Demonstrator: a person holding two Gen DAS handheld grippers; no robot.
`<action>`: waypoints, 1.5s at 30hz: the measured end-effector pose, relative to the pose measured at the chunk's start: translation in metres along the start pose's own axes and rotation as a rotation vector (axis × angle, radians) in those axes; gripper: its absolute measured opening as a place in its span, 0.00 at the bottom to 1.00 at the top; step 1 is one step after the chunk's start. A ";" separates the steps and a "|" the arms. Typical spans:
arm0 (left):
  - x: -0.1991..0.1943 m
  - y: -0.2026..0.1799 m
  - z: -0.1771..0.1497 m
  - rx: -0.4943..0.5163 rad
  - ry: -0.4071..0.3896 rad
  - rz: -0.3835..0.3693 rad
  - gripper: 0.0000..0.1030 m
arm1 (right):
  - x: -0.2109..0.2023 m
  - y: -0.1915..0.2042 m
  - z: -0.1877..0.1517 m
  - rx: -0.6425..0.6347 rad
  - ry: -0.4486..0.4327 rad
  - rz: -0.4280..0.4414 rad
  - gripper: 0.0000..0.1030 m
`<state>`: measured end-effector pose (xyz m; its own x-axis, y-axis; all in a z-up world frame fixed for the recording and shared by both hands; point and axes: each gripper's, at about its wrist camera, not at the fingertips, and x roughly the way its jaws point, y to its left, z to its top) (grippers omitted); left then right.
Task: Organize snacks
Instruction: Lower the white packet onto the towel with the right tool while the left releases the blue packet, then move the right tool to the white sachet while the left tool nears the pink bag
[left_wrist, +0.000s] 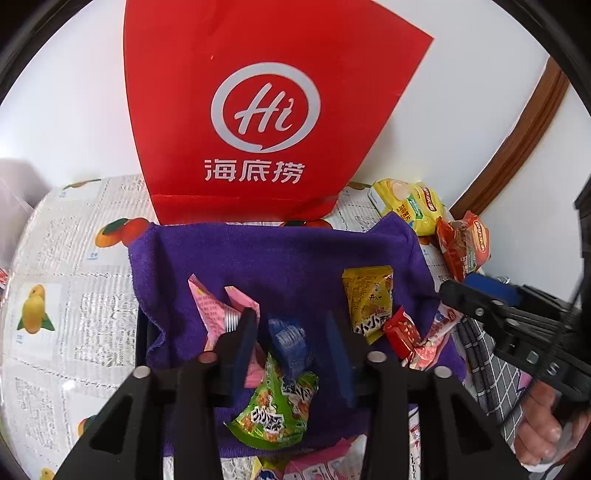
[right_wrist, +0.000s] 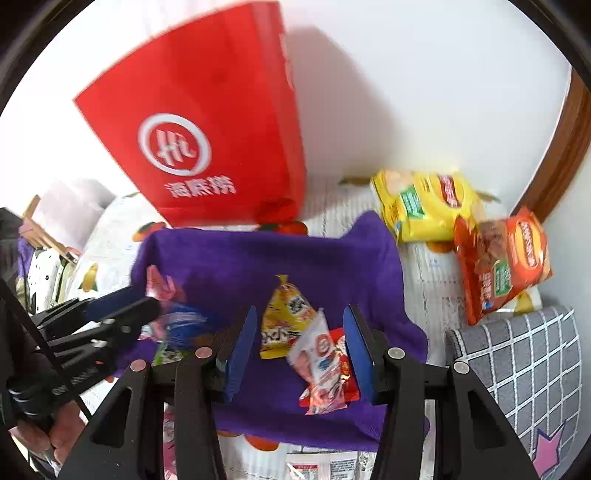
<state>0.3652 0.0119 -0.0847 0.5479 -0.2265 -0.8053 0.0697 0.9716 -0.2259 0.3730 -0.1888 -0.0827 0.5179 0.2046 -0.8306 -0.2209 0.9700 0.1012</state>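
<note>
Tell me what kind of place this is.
Probably a home room: a fruit-print table cover against a white wall, a wooden door frame, a checked fabric seat beside it.

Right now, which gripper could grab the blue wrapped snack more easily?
Probably the left gripper. The blue wrapped snack sits right between its open fingers, on the purple towel. The right gripper is open over the white and red packets, farther away.

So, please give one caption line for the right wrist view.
Open right gripper above snack packets on a purple towel.
</note>
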 end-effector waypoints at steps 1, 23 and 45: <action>-0.003 -0.003 -0.001 0.009 0.000 0.004 0.41 | -0.006 0.004 -0.001 -0.011 -0.013 0.001 0.47; -0.076 -0.032 -0.024 0.053 -0.072 -0.017 0.46 | -0.055 0.002 -0.131 0.014 -0.009 -0.037 0.50; -0.074 0.010 -0.109 0.021 -0.018 0.028 0.46 | 0.016 0.002 -0.183 0.023 0.000 -0.157 0.64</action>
<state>0.2346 0.0308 -0.0866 0.5648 -0.1982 -0.8011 0.0713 0.9788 -0.1919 0.2298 -0.2074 -0.1961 0.5448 0.0500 -0.8371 -0.1177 0.9929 -0.0173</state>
